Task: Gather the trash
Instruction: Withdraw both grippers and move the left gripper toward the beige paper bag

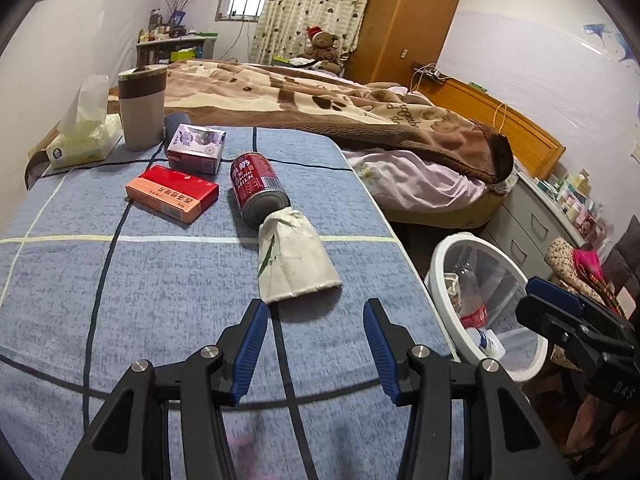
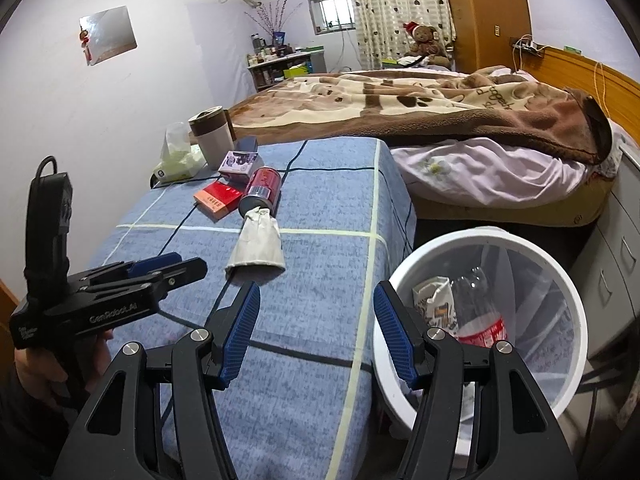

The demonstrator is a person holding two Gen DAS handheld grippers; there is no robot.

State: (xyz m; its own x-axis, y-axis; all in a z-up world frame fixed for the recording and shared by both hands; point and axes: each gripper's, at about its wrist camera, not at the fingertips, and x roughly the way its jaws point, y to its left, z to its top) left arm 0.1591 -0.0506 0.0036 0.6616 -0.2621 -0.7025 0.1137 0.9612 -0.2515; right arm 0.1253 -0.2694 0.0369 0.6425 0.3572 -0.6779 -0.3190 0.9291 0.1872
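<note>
Left gripper: jaws spread, empty, aimed at the paper cup, likely next to collect. Cup: on its side, touching the red can. Right gripper: spread, empty, beside the bin, which holds a bottle.

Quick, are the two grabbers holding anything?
Left gripper: open, holding nothing.
Right gripper: open, holding nothing.
</note>
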